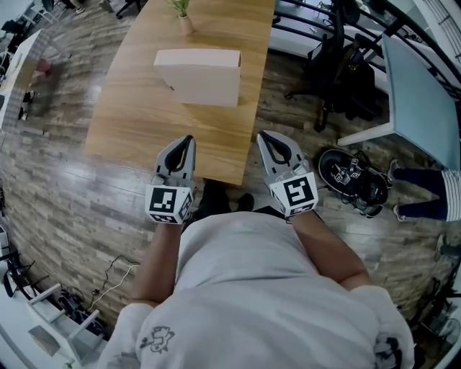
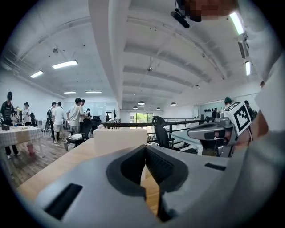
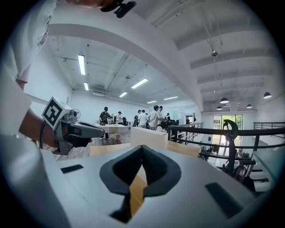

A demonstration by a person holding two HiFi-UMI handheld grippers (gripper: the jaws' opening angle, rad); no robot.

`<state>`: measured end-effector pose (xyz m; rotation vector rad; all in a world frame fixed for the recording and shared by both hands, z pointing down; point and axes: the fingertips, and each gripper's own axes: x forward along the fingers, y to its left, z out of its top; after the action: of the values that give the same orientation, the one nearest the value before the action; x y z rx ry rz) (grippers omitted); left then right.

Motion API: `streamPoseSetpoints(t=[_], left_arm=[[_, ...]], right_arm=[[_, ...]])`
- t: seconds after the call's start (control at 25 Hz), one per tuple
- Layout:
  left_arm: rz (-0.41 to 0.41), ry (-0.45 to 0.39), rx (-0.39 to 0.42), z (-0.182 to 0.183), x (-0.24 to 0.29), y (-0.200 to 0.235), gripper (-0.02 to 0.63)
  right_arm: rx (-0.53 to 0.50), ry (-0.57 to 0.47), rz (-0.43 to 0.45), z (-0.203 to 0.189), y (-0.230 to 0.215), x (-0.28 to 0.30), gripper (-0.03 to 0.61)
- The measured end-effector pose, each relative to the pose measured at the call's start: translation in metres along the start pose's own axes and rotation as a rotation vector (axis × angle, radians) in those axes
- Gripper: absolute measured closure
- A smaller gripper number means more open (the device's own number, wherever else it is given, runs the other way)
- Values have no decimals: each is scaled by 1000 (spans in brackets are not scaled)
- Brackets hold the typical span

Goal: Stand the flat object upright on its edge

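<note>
A wooden table (image 1: 137, 122) is filling the upper centre of the head view. The flat object, a pale box (image 1: 202, 83), is sitting on it towards the top centre. It appears to be resting already on a narrow edge, with its broad face turned to the camera.

The left gripper (image 1: 187, 140) and right gripper (image 1: 266, 137) are being held side by side in the middle of the frame, over the table's near edge and well apart from the box. Both are being kept fully closed, with nothing between the jaws.

The step in hand is judged to be a check that the box is standing by itself. It is best done by leaving the box untouched, since a slab balanced on a narrow edge is likely to be tipped by a light nudge. If steadying is being considered, both broad faces should be approached at once, high up, so that no one-sided push is given. The small potted plant (image 1: 184, 18) at the top edge, behind the box, is not being endangered.
</note>
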<state>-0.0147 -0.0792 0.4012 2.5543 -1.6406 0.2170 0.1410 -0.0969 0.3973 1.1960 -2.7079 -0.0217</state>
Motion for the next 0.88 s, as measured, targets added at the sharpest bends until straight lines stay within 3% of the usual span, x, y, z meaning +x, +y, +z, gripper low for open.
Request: streamPoseSetpoints(t=[0.28,0.6,0.88], left_arm=[[-13,4,-1,13,-27,-7,607],[-94,-3,21,24,-52,-4,607],[-138,-19,46,31,-102,11,607]], right_arm=[[-5,-6,42,16,21,-19,574],[1,-13,8,31,51,-40,574],[20,-4,-17,39,107,-53,574]])
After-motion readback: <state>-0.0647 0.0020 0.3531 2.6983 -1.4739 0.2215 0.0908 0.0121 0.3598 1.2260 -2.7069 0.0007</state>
